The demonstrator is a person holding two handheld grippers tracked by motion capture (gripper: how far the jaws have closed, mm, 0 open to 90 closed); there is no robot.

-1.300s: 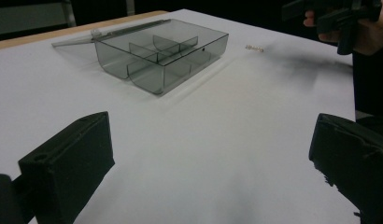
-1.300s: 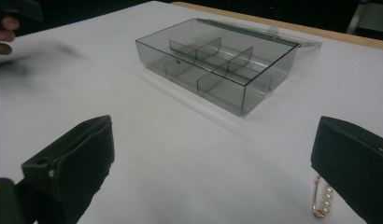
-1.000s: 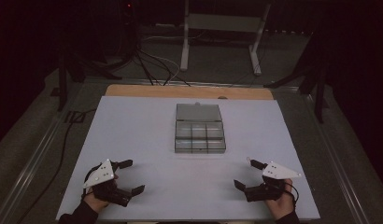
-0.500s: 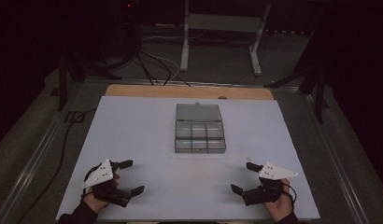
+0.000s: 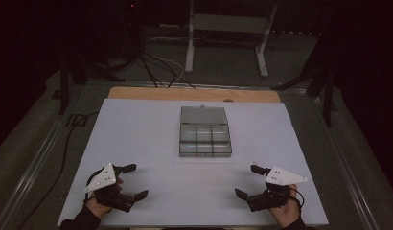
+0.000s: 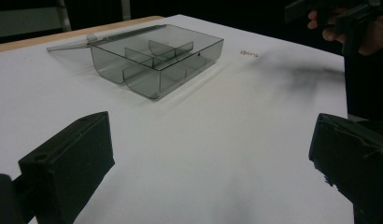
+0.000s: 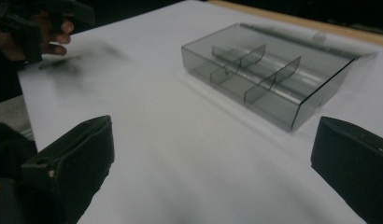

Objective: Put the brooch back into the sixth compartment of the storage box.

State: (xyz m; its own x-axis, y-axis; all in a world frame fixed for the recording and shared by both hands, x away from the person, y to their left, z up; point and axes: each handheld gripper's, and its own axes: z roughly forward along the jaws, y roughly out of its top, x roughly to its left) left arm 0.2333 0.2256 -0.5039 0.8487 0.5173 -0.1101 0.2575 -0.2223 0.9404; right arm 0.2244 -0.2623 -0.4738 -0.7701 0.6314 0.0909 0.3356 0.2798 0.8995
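Left tongs (image 5: 132, 181) and right tongs (image 5: 248, 181): jaws spread wide, empty, low, well apart, angled inward

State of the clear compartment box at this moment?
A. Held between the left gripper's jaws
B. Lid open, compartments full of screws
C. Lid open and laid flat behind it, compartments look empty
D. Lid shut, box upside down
C: the compartment box sits alone mid-table with its lid folded back flat, the divided cells look bare in both gripper views, and the left gripper and right gripper sit open near the table's front edge.
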